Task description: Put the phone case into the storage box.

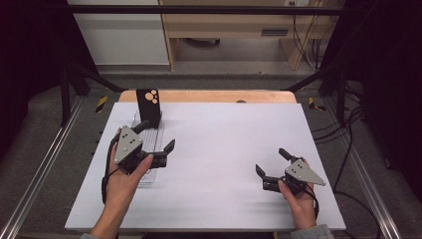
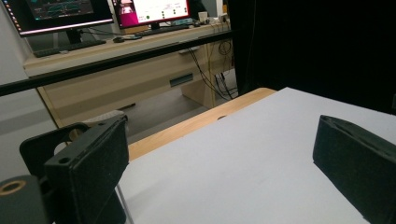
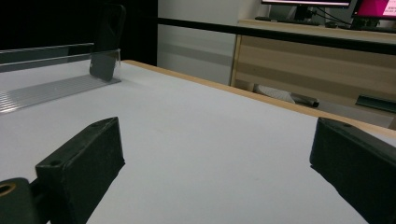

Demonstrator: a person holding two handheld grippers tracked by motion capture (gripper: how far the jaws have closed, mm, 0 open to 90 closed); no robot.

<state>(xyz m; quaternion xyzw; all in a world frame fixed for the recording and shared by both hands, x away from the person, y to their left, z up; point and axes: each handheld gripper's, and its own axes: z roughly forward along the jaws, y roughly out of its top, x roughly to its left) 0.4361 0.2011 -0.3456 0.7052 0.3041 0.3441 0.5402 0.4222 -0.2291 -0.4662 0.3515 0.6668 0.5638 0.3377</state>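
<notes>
Both tongs gape empty: left tongs point(image 1: 155, 135) over the clear rack point(image 1: 149, 175) near the upright black phone point(image 1: 149, 106), right tongs point(image 1: 271, 161) above the white tabletop point(image 1: 219, 144).

You're in a lab-type office: lit monitors point(image 2: 65, 14) on a wooden desk point(image 2: 116, 70), cables point(image 1: 311, 45) beyond the white table's point(image 1: 224, 164) far edge.

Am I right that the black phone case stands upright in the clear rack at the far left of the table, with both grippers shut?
Not quite: both the left gripper and right gripper are open, as the high view shows. The black phone case does stand upright in the clear rack, far left.
</notes>
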